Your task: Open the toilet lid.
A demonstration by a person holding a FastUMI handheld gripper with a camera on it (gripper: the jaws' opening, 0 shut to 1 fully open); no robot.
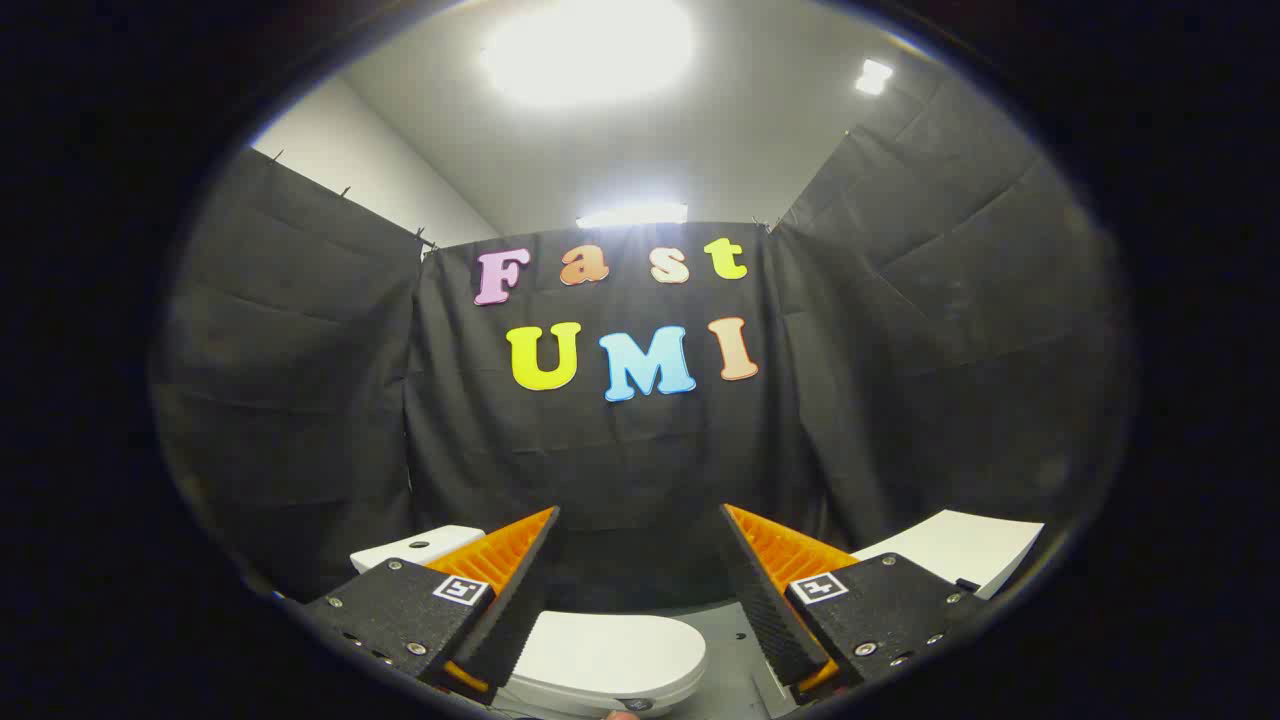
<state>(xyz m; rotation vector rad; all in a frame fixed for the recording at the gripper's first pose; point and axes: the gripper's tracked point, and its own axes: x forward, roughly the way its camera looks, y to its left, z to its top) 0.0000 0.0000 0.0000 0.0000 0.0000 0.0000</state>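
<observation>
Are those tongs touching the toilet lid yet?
Cannot tell. In the gripper view the open tongs sit above the closed toilet lid, with no gap or contact plainly visible.

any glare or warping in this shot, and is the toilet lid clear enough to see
Gripper view: ceiling light blows out to white glare; fisheye bends the cloth wall. The closed toilet lid is evenly lit and sharp, low between the open gripper fingers.

Glossy smooth toilet lid (pixel 610 650), seemingly plastic, matt cloth wall (pixel 620 470)
</observation>
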